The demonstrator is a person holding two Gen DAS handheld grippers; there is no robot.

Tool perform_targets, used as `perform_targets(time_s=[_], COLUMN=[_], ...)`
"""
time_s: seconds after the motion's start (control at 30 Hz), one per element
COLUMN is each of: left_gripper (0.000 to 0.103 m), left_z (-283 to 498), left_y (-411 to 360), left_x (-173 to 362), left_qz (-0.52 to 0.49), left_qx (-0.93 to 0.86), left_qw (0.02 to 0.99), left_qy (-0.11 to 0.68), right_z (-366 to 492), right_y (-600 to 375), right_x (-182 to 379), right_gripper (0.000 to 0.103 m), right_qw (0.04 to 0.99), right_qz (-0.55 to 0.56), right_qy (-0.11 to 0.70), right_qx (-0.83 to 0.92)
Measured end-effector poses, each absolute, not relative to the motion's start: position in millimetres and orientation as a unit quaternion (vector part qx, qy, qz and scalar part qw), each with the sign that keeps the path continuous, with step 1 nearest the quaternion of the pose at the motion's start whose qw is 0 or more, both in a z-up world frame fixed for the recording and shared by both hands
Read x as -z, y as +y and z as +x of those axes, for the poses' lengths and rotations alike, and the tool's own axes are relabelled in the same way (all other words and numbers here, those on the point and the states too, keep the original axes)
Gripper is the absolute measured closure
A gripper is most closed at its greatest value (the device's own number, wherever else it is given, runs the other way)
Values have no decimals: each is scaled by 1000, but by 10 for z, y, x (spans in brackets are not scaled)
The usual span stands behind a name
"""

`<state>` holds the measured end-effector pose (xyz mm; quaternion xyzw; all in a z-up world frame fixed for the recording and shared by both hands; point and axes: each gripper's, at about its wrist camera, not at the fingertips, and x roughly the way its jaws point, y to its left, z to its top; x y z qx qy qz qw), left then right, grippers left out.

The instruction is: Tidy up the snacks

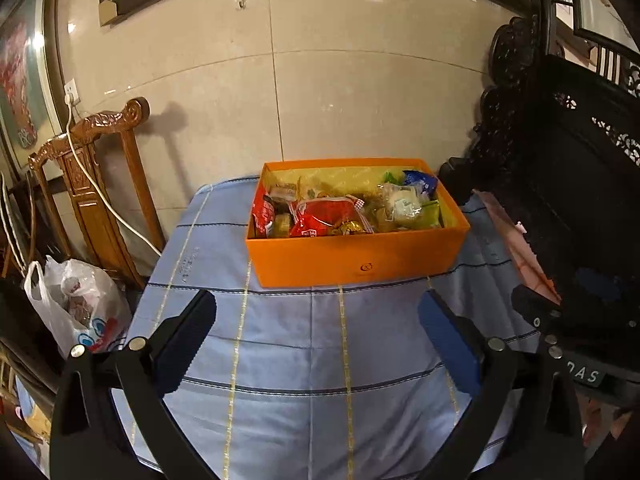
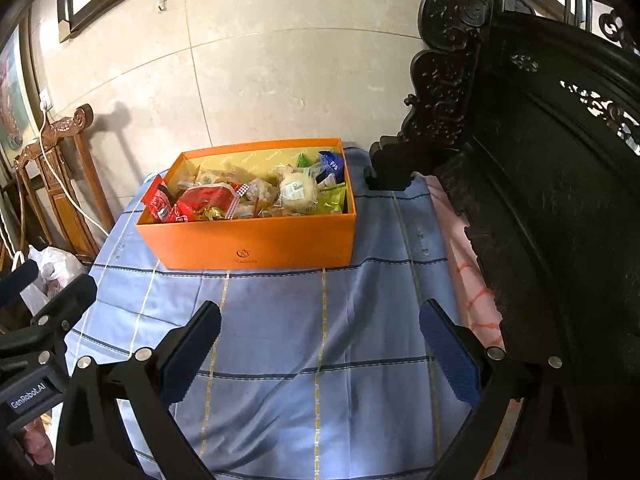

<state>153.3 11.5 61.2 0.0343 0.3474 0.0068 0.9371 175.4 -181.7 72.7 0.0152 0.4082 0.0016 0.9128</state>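
Blue checked cloth [image 1: 280, 360] bare near you; orange box [image 1: 356, 256] w/ snacks straight ahead, long axis crosswise. L gripper [image 1: 316, 316] & R gripper [image 2: 320, 328] both spread, empty, equidistant.

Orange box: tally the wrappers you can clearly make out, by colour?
In the orange box, only the clearly separable ones:
Red: 2, red stick pack and big red packet
Green: 1, green packet
Blue: 1, blue packet
Clear: 1, round pastry
Total: 5; others too jumbled to count.
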Motion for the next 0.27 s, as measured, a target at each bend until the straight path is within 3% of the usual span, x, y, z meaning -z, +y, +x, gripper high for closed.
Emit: perform_targets(time_s=[0.27], left_gripper=[4], left_z=[1550], left_y=[142], left_x=[-613], left_qz=[30], left_qx=[-12], left_qw=[936], left_qy=[351], right_z=[1732], right_y=[-1796], right_x=[-755], right_gripper=[3], right_qw=[914], right_qz=[15], right_qy=[406], right_qx=[-2])
